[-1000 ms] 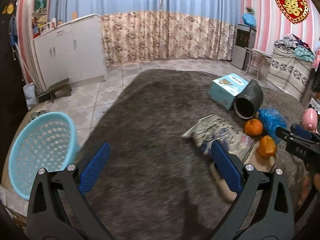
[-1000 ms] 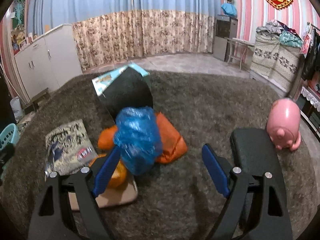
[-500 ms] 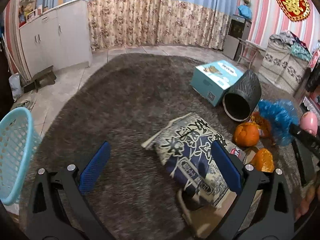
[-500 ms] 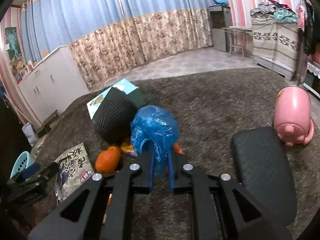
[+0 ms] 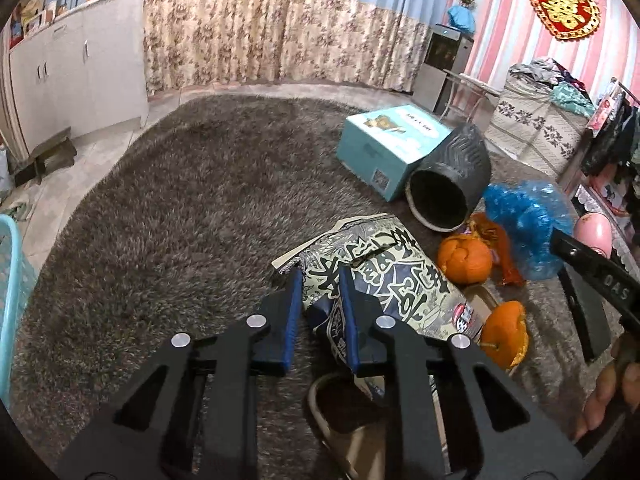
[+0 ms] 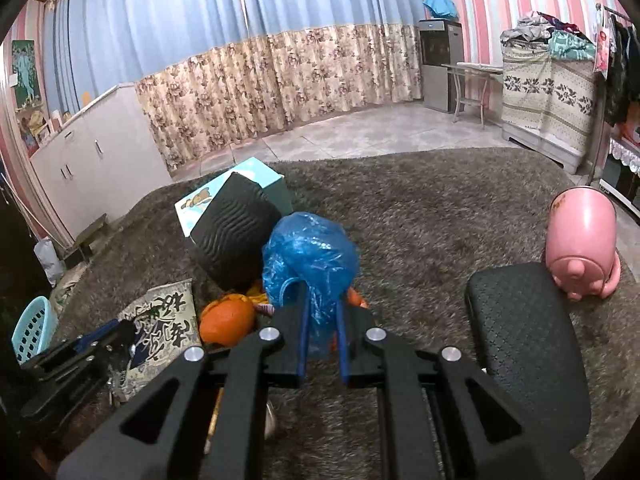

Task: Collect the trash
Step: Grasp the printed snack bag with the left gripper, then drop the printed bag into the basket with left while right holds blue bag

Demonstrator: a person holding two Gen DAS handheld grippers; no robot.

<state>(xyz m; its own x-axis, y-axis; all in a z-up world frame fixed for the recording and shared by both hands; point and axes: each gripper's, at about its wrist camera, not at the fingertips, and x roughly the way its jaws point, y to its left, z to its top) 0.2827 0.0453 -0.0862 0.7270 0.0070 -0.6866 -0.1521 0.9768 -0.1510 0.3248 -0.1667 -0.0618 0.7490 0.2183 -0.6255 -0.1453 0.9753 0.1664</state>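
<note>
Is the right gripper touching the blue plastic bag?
Touching. The right wrist view shows the right gripper with its blue pads pinching the blue plastic bag between them.

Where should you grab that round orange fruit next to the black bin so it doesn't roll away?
Probably around its wide middle. The round orange fruit sits on the shaggy grey rug with its top bare, so come from above. The tipped-over black ribbed bin and the crinkled blue plastic bag crowd its sides, leaving little room for a sideways reach.

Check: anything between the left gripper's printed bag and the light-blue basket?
Nothing visible. The left gripper is closing on the printed bag; only bare carpet lies between it and the light-blue basket at the left edge.
</note>
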